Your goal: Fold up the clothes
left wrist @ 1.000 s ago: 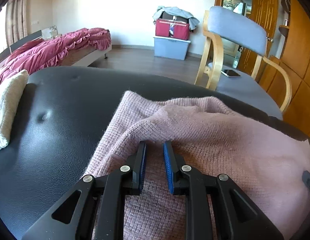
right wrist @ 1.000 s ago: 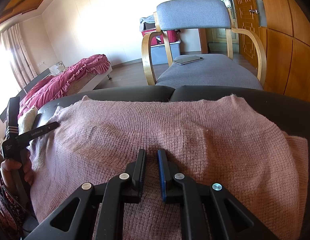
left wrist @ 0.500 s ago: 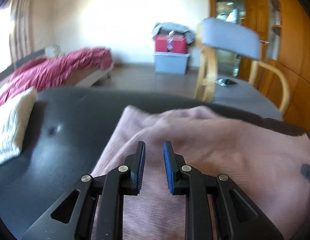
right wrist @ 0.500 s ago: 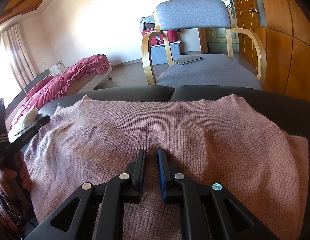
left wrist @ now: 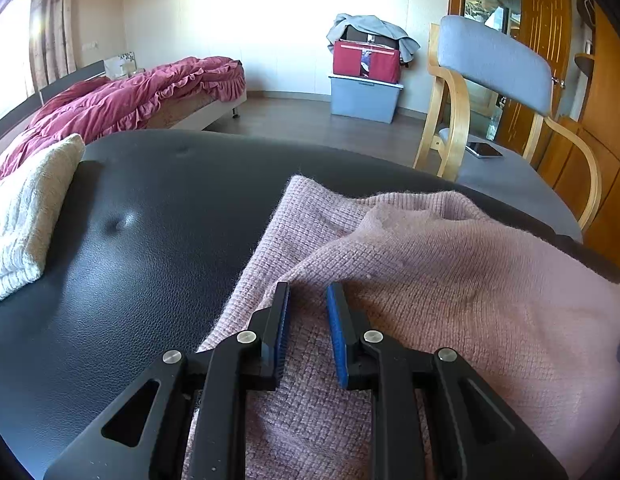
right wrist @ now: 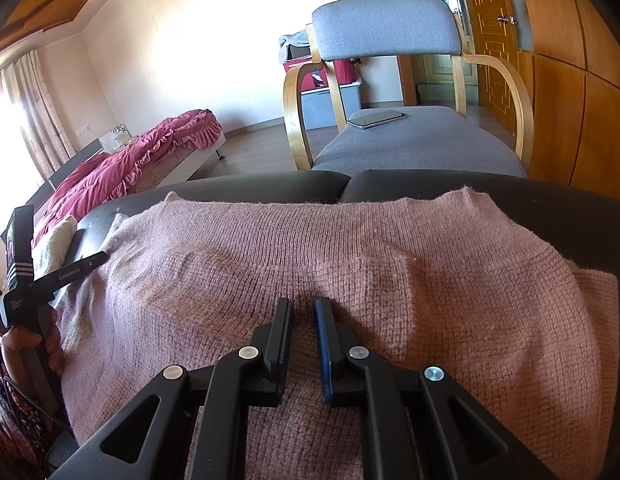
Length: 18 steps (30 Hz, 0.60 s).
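Note:
A pink knitted sweater [left wrist: 450, 280] [right wrist: 350, 248] lies spread over a black leather surface [left wrist: 142, 248]. My left gripper [left wrist: 310, 292] is at the sweater's left edge. Its jaws stand a little apart with a bunched fold of knit between the blue pads, and a raised ridge runs up and right from the tips. In the right wrist view the left gripper [right wrist: 96, 258] shows at the far left, held by a hand [right wrist: 26, 344]. My right gripper [right wrist: 303, 306] is nearly closed on the sweater's middle near edge, where the knit puckers at the tips.
A cream folded knit [left wrist: 26, 216] lies on the black surface at the left. Behind the surface stands a grey chair with wooden arms [right wrist: 410, 136] and a phone [right wrist: 376, 118] on its seat. A bed with a red quilt [left wrist: 122, 96] and storage boxes [left wrist: 364, 92] are farther back.
The left wrist view swung slightly and blurred, then settled a little to one side. The sweater's fold stays between the left jaws. The right gripper has not moved.

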Motion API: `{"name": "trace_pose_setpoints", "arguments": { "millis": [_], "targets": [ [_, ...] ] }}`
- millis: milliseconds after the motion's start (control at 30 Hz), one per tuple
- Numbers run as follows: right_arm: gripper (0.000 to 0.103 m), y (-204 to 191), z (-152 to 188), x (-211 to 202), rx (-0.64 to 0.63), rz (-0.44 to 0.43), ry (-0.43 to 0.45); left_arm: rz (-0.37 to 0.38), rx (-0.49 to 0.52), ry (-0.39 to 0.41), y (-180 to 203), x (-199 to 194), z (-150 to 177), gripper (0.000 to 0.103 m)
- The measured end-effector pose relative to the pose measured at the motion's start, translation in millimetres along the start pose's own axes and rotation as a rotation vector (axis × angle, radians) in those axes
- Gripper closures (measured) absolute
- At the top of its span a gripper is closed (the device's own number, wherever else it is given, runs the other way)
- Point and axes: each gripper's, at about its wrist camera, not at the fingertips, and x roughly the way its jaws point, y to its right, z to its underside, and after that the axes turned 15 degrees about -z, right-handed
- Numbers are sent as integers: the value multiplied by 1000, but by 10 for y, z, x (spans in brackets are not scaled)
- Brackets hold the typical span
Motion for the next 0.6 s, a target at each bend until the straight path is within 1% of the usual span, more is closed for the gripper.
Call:
{"name": "trace_pose_setpoints", "arguments": {
  "millis": [133, 200, 233, 300, 333, 400, 433, 500, 533, 600],
  "targets": [
    [93, 1, 1, 1, -1, 1, 0, 8, -28, 22, -65, -58, 31, 82],
    [93, 2, 1, 1, -1, 1, 0, 30, -74, 75, -156, -167, 49, 82],
    [93, 3, 1, 1, -2, 2, 0, 64, -103, 118, -202, -254, 64, 82],
    [93, 3, -2, 5, -4, 4, -1, 180, -135, 228, -259, -495, 109, 81],
    [93, -1, -1, 7, -5, 5, 0, 226, -117, 273, -235, -601, 140, 80],
    [93, -6, -1, 9, -7, 8, -1, 277, -45, 342, -125, -786, 236, 80],
    [93, -6, -1, 10, -7, 8, -1, 291, -1, 365, -56, -859, 290, 80],
    [93, -3, 0, 9, -6, 6, -1, 286, 111, 342, 123, -891, 382, 80],
    [93, -1, 0, 9, -5, 6, -1, 290, 131, 325, 156, -881, 392, 80],
    [93, -4, 0, 9, -6, 7, -1, 271, 123, 271, 157, -787, 369, 80]
  ]
}}
